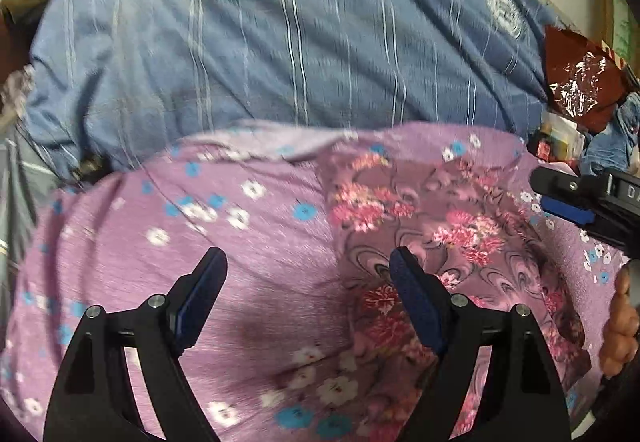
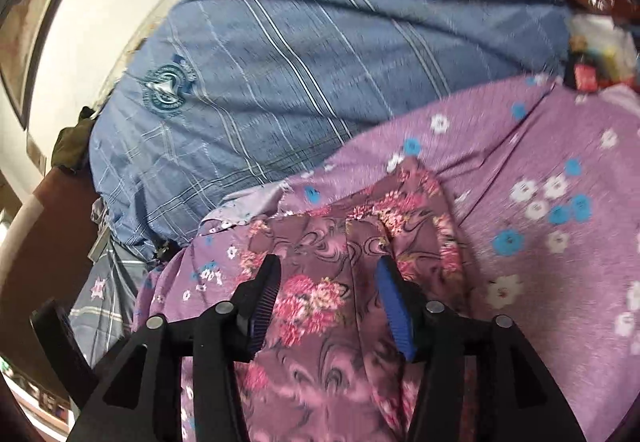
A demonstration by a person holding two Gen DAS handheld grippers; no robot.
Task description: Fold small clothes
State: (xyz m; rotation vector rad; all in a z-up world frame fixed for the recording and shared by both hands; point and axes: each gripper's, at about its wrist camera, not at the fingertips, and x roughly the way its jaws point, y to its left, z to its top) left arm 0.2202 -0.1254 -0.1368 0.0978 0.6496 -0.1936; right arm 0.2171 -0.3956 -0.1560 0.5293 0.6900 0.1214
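A small mauve garment with pink flower print (image 1: 432, 226) (image 2: 344, 306) lies crumpled on a lilac cloth dotted with blue and white flowers (image 1: 168, 282) (image 2: 552, 250). My left gripper (image 1: 310, 258) hovers open; its left finger is over the lilac cloth and its right finger is at the garment's left edge, with nothing between the pads. My right gripper (image 2: 329, 262) stands open over the middle of the garment, which lies below and between its fingers, and the pads do not press on it. One finger (image 1: 560, 208) of the right gripper shows at the right edge of the left wrist view.
Both cloths lie on a blue striped bedsheet (image 1: 280, 54) (image 2: 300, 54). A shiny red-brown packet (image 1: 580, 82) and small clutter (image 1: 560, 146) sit at the far right. A person's hand (image 1: 620, 322) is at the right edge. A dark cloth (image 2: 72, 150) lies by the pale wall.
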